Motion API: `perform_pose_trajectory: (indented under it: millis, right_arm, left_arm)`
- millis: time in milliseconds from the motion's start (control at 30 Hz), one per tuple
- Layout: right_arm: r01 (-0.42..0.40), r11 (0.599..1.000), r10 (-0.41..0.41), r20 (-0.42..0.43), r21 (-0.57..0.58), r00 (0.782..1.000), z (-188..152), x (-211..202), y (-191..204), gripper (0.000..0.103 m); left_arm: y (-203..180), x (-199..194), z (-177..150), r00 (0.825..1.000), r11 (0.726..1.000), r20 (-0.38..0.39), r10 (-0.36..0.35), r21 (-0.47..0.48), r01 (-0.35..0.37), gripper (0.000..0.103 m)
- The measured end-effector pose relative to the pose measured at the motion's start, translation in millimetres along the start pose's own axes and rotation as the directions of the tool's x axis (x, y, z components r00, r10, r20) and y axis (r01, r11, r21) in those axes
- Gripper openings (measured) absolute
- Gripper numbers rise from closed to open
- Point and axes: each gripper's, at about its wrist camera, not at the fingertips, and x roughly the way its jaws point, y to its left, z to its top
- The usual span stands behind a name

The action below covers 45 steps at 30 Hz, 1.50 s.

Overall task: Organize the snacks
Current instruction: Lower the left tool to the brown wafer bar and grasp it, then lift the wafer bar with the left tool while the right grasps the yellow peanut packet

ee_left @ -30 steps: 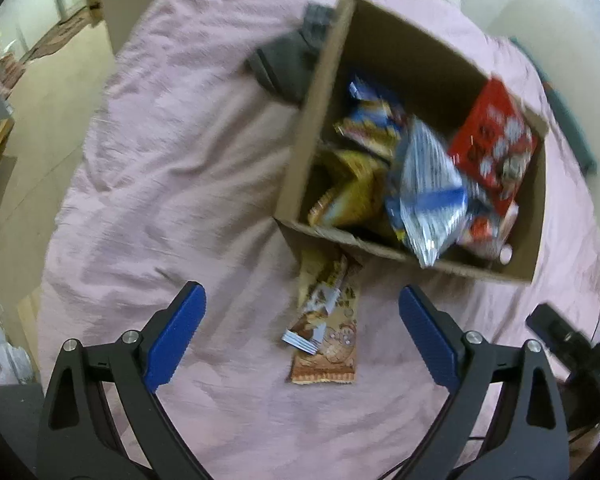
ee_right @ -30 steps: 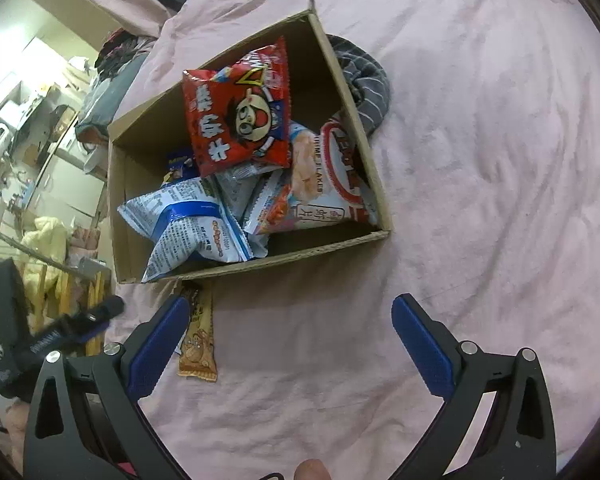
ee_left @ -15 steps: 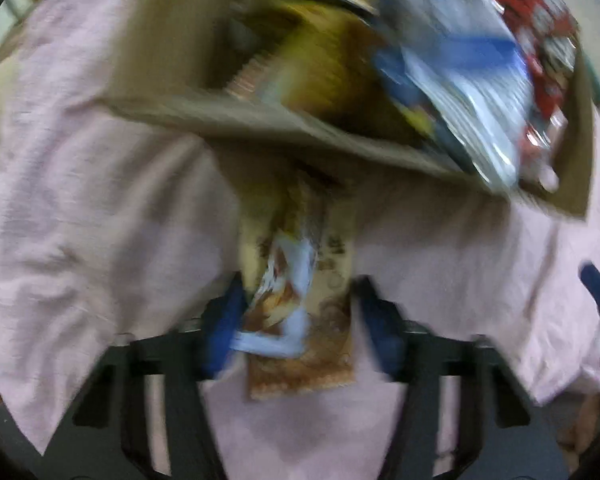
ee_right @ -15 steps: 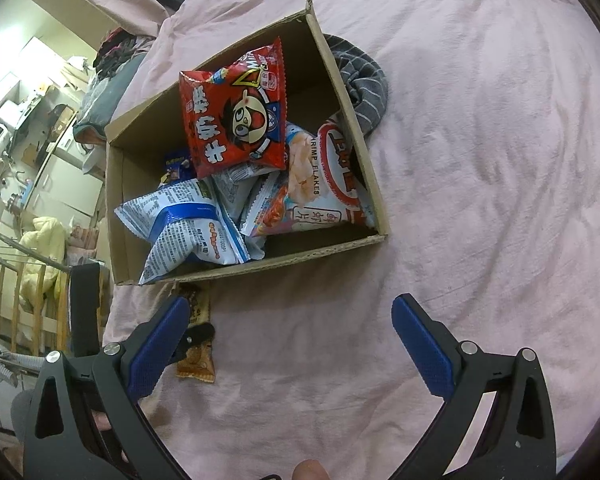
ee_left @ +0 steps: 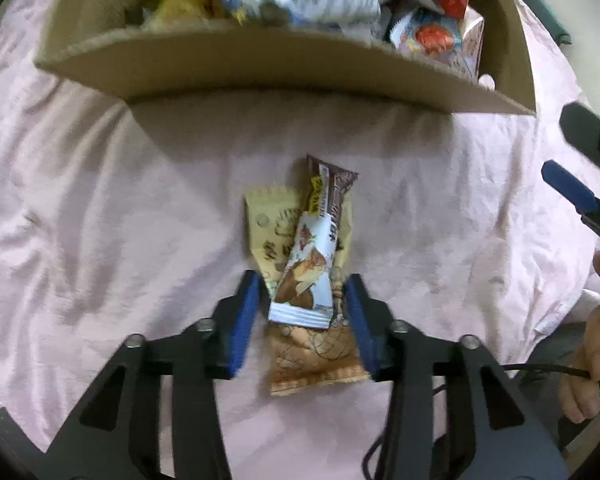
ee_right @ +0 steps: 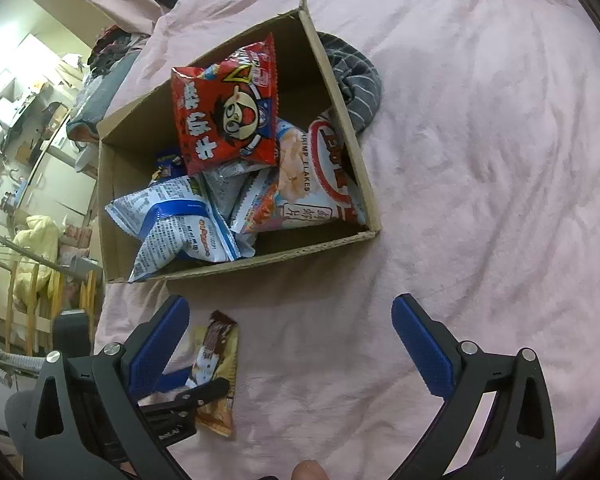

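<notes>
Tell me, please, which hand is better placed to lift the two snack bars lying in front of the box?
Left. Its tongs already straddle the stacked snack bars, the blue pads closed in beside the wrappers. The right tongs hang wide open over bare pink sheet, the bars off to their side.

The left gripper (ee_left: 302, 312) has come down from well above the pink bedspread (ee_left: 100, 208) to the two snack packets lying just in front of the cardboard box (ee_left: 260, 68). Its jaws, wide apart a second ago, have closed in and now sit either side of the near half of the tan biscuit packet (ee_left: 316, 352) and the white and brown bar (ee_left: 308, 272) lying on top of it; whether the pads press on the wrappers cannot be told. In the right wrist view, the left gripper's black fingers (ee_right: 188, 394) now lie across the packets, where before it hung off to the left.
</notes>
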Motion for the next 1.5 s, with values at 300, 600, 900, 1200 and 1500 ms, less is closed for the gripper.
perform_pose_trajectory:
  millis: [300,600,900,1200,1500]
  right_arm:
    - [0.007,1.0,-0.007,-0.012,-0.02,1.0,-0.1,4.4,3.8,0.103]
    - [0.002,1.0,-0.002,-0.025,-0.031,1.0,-0.3,6.1,8.1,0.103]
    - [-0.018,0.998,0.013,-0.086,-0.054,0.996,-7.0,18.8,31.1,0.103]
    - [-0.021,0.981,-0.037,-0.296,-0.191,0.954,-35.9,82.6,90.5,0.102]
    - [0.022,0.931,-0.18,-0.405,-0.365,0.896,-77.6,123.4,114.9,0.08]
  left_arm:
    - [-6.0,-22.8,8.4,0.993,1.0,0.116,0.001,0.024,-0.004,0.045]
    - [-7.7,3.2,6.5,0.999,0.998,0.044,0.016,0.056,-0.018,0.015]
    - [18.6,-37.4,2.8,0.992,1.0,0.126,-0.003,-0.011,0.005,0.014]
    - [74.3,-60.5,-11.2,0.987,0.992,0.154,0.052,-0.118,-0.034,0.014]
    - [103.9,-79.0,-22.3,0.979,0.984,0.193,0.07,-0.173,-0.036,0.014]
